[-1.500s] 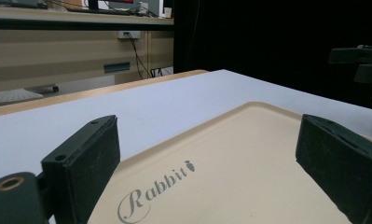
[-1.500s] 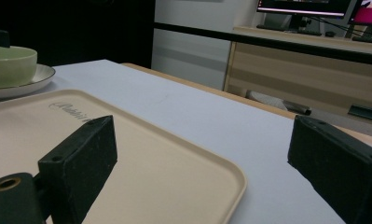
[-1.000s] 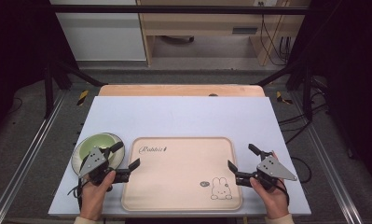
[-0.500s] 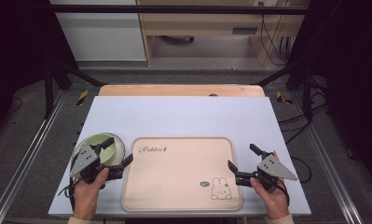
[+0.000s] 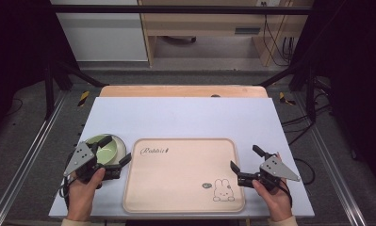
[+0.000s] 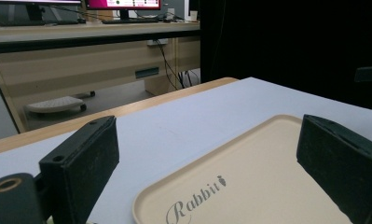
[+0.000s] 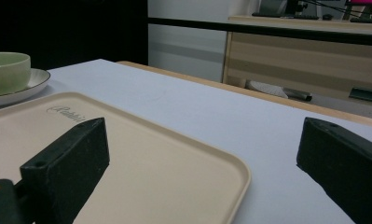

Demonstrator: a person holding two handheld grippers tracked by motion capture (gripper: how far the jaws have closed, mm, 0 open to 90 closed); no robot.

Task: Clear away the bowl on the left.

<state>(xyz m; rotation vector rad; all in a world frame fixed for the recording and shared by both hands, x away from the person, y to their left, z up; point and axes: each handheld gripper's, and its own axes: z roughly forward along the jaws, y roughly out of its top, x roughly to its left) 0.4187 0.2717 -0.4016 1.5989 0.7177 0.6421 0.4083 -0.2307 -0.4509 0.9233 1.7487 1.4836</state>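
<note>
High view: I am seeing the left tool (image 5: pixel 114 155), spread wide, backing off the green bowl (image 5: pixel 102 146) and saucer (image 5: pixel 121 148) beside the tray (image 5: pixel 183 175); right tool (image 5: pixel 245 162) idling, released.
Left gripper view: jaws framing the tray (image 6: pixel 249 186).
Right gripper view: bowl (image 7: pixel 6 70) sitting free. Placement looks finished.

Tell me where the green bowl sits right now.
In the high view the green bowl sits on a plate at the table's near left, just left of the beige tray and beside the left tool, whose jaws stand open.
</note>
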